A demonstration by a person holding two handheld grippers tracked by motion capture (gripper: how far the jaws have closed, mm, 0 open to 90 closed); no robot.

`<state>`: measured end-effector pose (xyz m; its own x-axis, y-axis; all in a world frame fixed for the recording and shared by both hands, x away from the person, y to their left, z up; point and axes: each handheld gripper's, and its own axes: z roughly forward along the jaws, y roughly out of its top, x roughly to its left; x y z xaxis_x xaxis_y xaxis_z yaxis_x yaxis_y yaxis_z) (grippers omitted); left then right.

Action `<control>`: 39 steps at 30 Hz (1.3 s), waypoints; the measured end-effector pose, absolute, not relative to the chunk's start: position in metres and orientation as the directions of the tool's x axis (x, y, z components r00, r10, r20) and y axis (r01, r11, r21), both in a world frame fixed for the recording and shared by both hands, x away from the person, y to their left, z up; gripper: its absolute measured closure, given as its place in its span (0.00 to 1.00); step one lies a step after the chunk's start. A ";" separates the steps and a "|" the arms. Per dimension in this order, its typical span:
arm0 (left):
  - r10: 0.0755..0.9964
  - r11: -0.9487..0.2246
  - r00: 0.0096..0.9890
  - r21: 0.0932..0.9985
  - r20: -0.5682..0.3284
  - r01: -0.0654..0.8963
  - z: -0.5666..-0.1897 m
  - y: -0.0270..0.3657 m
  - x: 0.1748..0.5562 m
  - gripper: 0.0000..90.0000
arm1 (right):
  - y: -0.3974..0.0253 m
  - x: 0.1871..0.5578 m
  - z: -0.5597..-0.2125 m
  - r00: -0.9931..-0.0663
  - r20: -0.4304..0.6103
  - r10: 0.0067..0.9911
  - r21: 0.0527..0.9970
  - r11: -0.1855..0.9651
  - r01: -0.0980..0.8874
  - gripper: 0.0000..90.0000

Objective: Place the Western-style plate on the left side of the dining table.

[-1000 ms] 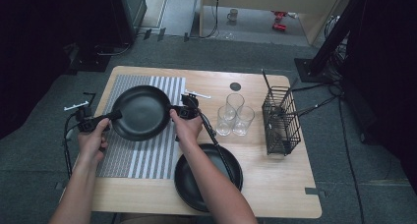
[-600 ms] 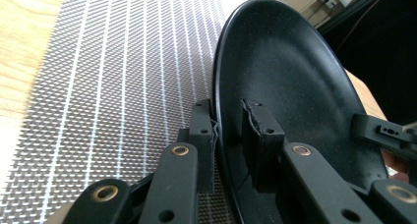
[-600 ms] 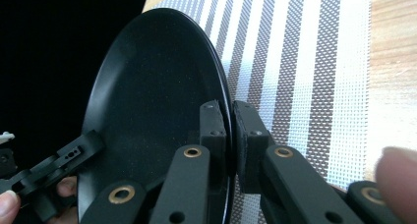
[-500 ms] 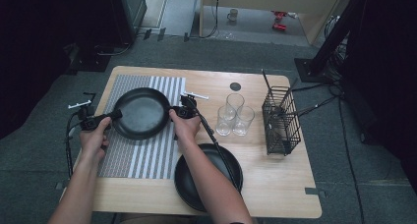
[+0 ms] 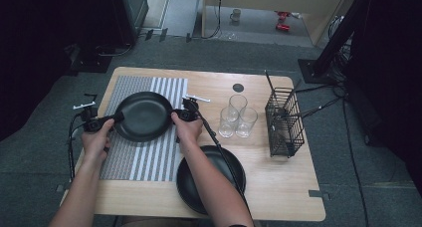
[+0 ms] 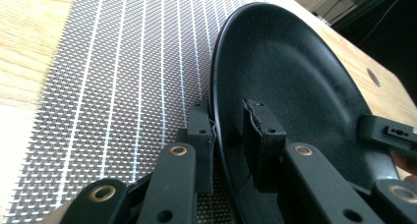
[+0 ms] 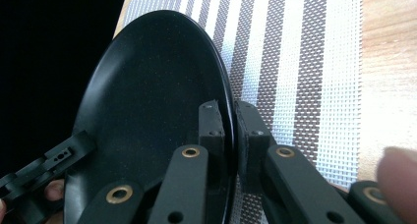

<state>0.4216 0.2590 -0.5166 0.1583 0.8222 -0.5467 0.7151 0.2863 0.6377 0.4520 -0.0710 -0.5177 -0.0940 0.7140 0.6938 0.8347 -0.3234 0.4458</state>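
Note:
A black plate [image 5: 144, 116] is held over the striped placemat [image 5: 142, 160] on the left of the table. My left gripper [image 5: 115, 118] is shut on its left rim and my right gripper [image 5: 175, 115] is shut on its right rim. In the left gripper view my left gripper [image 6: 227, 112] straddles the plate [image 6: 295, 81], one pad outside the rim and one inside. In the right gripper view my right gripper [image 7: 227, 111] pinches the rim of the plate [image 7: 152, 86] tightly. I cannot tell whether the plate touches the mat.
A second black plate [image 5: 226, 162] lies near the front edge, partly under the right forearm. Three clear glasses [image 5: 238, 118] stand mid-table, with a black wire basket [image 5: 284, 122] to their right. A small white object [image 5: 198, 98] lies beside the mat, and a dark round disc [image 5: 238, 87] farther back.
The plate and both grippers have drifted very slightly to the right. Both grips on the rim look the same.

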 end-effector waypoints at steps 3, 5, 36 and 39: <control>0.828 0.283 0.153 0.637 -0.539 0.717 -0.517 0.258 0.422 0.84 | -0.070 0.452 -0.518 -0.090 0.692 0.716 0.443 -0.323 0.836 0.94; 0.831 0.282 0.148 0.635 -0.537 0.720 -0.517 0.258 0.422 0.84 | -0.070 0.453 -0.518 -0.088 0.690 0.718 0.443 -0.323 0.836 0.94; 0.855 0.259 0.148 0.657 -0.497 0.708 -0.518 0.255 0.422 0.83 | -0.065 0.451 -0.516 -0.089 0.646 0.758 0.471 -0.304 0.828 0.92; 0.854 0.253 0.156 0.657 -0.496 0.710 -0.518 0.256 0.422 0.83 | -0.064 0.450 -0.515 -0.087 0.635 0.768 0.476 -0.299 0.827 0.92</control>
<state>0.4217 0.2556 -0.5178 0.1557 0.8541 -0.4962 0.7099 0.2526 0.6574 0.4501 -0.0644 -0.5151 -0.0874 0.7678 0.6346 0.8270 -0.2993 0.4760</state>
